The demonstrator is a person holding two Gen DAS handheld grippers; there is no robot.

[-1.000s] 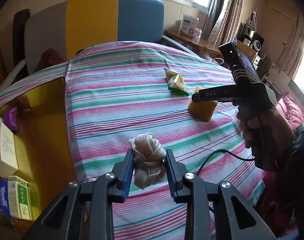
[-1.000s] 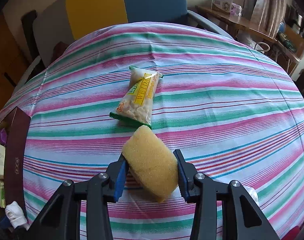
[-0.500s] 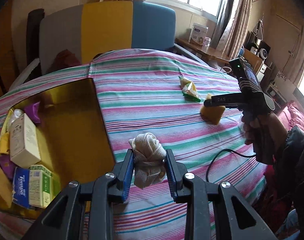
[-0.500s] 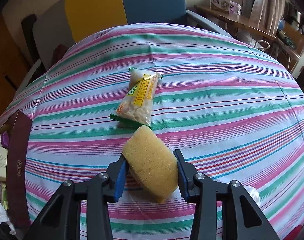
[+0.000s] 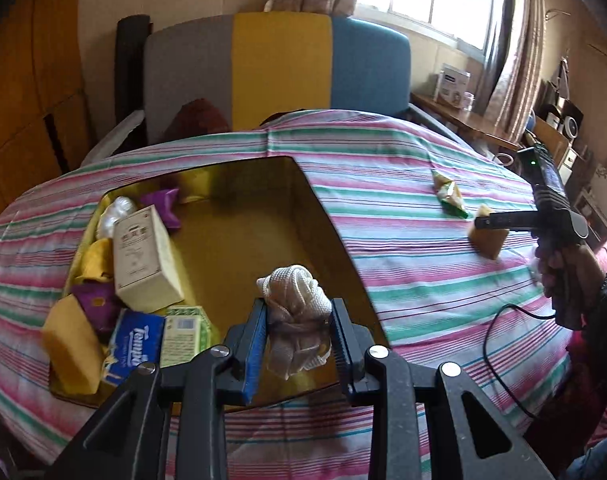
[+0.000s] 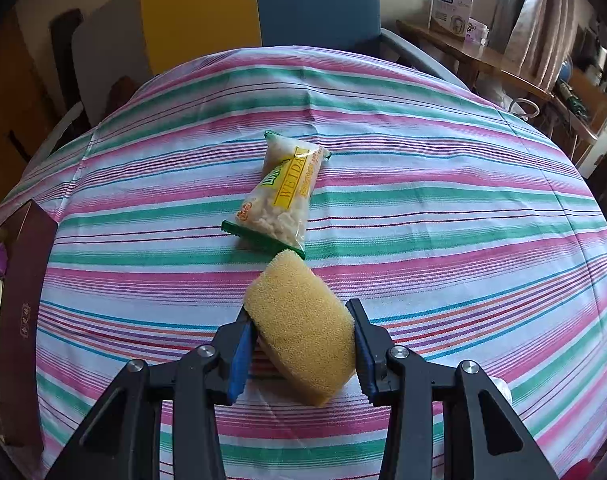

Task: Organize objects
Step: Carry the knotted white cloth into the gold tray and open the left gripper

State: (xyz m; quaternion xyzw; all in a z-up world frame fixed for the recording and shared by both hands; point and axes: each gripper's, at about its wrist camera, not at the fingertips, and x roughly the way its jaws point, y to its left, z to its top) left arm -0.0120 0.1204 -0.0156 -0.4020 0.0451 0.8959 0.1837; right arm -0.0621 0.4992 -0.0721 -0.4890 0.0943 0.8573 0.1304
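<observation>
Left wrist view first, closest in: the left hand-held gripper (image 5: pixel 299 340) is pinching a knotted bundle of cream rope (image 5: pixel 293 294), blue pads pressed into its sides, the loose tail hanging below. It hangs over the near right part of the gold-lined box (image 5: pixel 327 216), above bare floor, which looks like the reason it is held there: that is the open room, since the left half is crowded. Packed in on that side are a yellow sponge block (image 5: pixel 71 350), a blue Tempo tissue pack (image 5: pixel 133 346), a green carton (image 5: pixel 185 336), a cream box (image 5: pixel 145 260), purple wrappers (image 5: pixel 163 208) and a white bundle (image 5: pixel 115 210). A release here should drop the rope in without touching its neighbours, though how high it hangs cannot be judged.

Over to the right wrist view: the right hand-held gripper (image 6: pixel 299 346) is clamped on a yellow sponge (image 6: pixel 301 322), held tilted over the striped cloth of the counter (image 6: pixel 463 208), well apart from the box, whose maroon wall (image 6: pixel 21 320) shows at far left. It seems to be waiting its turn. Just beyond the sponge's far corner lies a snack packet (image 6: pixel 281 196) with green ends, flat on the cloth, likely next to collect. Farthest back, a grey, yellow and blue chair (image 5: pixel 279 76) stands behind the counter.
</observation>
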